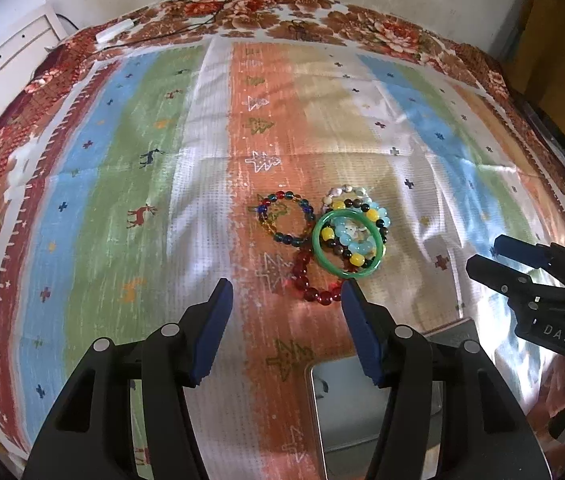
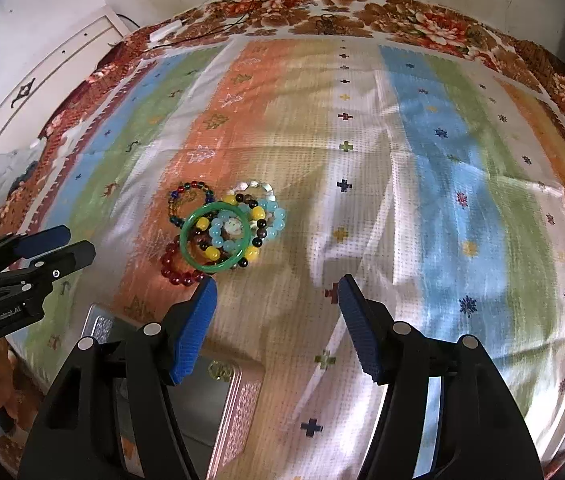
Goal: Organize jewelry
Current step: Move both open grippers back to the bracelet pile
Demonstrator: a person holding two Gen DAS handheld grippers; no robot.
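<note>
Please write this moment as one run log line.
left gripper: open, empty | right gripper: open, empty | green glossy bangle: atop beaded bracelets | metal tin: open

Left gripper (image 1: 287, 290) angled downward, jaws apart and empty, right gripper (image 2: 276, 286) likewise, side by side.

Ahead of the left gripper (image 1: 287, 292), bare striped cloth (image 1: 154, 184) lies open; the bracelet pile (image 1: 338, 232) sits just past its right finger, a metal tin (image 1: 314, 400) underneath.

Bangle (image 1: 348, 243) atop bracelets (image 1: 316, 280), on cloth (image 1: 130, 168)
</note>
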